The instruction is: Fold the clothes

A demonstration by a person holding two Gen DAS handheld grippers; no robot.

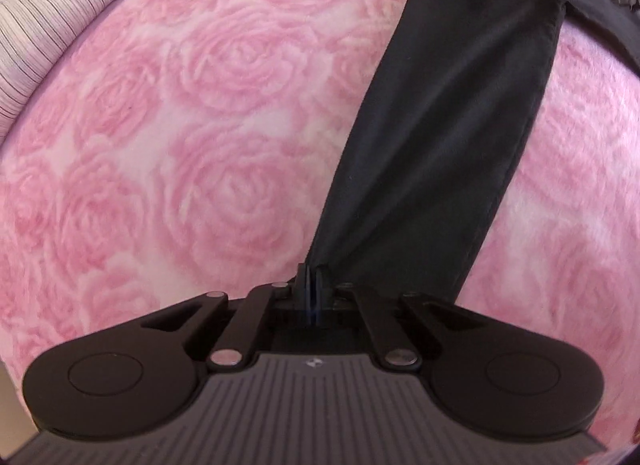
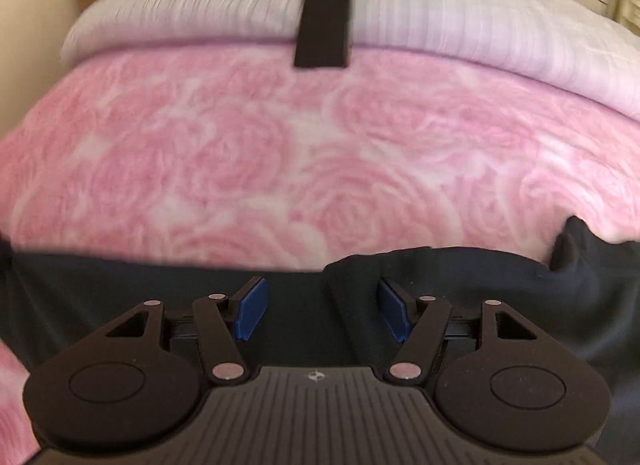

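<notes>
A black garment (image 1: 440, 137) lies as a long strip across a pink rose-patterned blanket (image 1: 200, 125). My left gripper (image 1: 311, 277) is shut on the strip's near left corner, and the cloth bunches into creases at the fingertips. In the right wrist view the same black garment (image 2: 160, 289) spreads across the bottom, with a raised fold (image 2: 440, 261) on its far edge. My right gripper (image 2: 320, 305) hovers over it, open, its blue pads (image 2: 252, 305) wide apart. Black cloth shows in the gap between them, but the pads do not press on it.
A pale striped sheet (image 2: 440, 25) covers the far end of the bed beyond the blanket (image 2: 280, 153). A small flat black rectangular object (image 2: 324, 29) lies across the seam between sheet and blanket. A beige wall (image 2: 32, 25) shows at the far left.
</notes>
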